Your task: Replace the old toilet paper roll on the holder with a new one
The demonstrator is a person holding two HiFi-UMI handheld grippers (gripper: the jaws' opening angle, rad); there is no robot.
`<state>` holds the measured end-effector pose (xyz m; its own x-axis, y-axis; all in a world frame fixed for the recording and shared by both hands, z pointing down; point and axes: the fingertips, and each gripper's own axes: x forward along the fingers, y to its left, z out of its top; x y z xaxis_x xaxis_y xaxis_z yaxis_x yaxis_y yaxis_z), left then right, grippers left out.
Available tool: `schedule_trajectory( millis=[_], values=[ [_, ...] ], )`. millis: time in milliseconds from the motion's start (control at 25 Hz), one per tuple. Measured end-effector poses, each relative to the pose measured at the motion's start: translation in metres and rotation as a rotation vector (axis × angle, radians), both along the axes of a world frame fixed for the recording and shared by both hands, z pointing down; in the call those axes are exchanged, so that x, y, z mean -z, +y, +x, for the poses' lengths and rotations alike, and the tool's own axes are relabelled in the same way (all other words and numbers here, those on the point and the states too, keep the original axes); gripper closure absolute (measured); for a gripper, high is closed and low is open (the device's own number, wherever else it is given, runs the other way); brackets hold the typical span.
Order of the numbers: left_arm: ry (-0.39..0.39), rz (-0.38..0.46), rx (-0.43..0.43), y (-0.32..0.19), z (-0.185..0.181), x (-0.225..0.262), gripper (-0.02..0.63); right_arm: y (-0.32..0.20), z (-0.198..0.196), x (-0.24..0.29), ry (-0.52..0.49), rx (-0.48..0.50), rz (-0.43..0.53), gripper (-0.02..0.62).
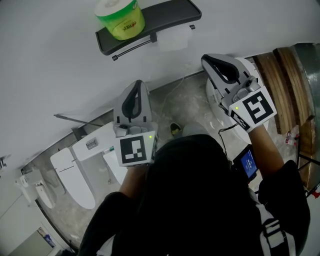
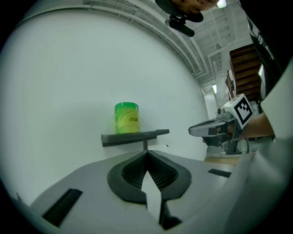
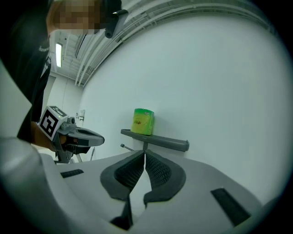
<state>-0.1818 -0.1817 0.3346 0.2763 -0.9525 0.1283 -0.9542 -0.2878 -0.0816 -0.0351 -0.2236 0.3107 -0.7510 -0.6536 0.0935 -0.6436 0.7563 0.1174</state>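
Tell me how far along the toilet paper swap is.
Nothing looks done yet. The green-wrapped roll stands on the holder shelf, and white paper hangs below it by the bar. In hand: nothing; the left gripper and right gripper are both shut and empty, short of the holder. Left: take the old roll off, fit the new one.

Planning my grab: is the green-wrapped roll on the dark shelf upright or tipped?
Upright: the green-wrapped paper roll stands on end on the dark shelf.
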Motion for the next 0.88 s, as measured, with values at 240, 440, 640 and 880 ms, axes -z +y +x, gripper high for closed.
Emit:
schedule_trajectory(
  millis=[240, 440, 640, 880],
  values=[
    [0.011, 0.026, 0.002, -0.007, -0.002, 0.006, 0.592, 0.000, -0.013, 0.004, 0.181, 0.046, 0.148, 0.574],
    [0.001, 0.020, 0.004, -0.015, 0.000, 0.006, 0.592, -0.004, -0.018, -0.010, 0.348, 0.050, 0.177, 0.574],
    [0.010, 0.010, 0.034, -0.025, -0.006, 0.007, 0.592, -0.019, -0.028, -0.031, 0.414, 0.063, 0.146, 0.572],
    [0.002, 0.022, 0.062, -0.026, -0.017, 0.010, 0.592, -0.037, -0.041, -0.041, 0.483, 0.064, 0.182, 0.571]
  ],
)
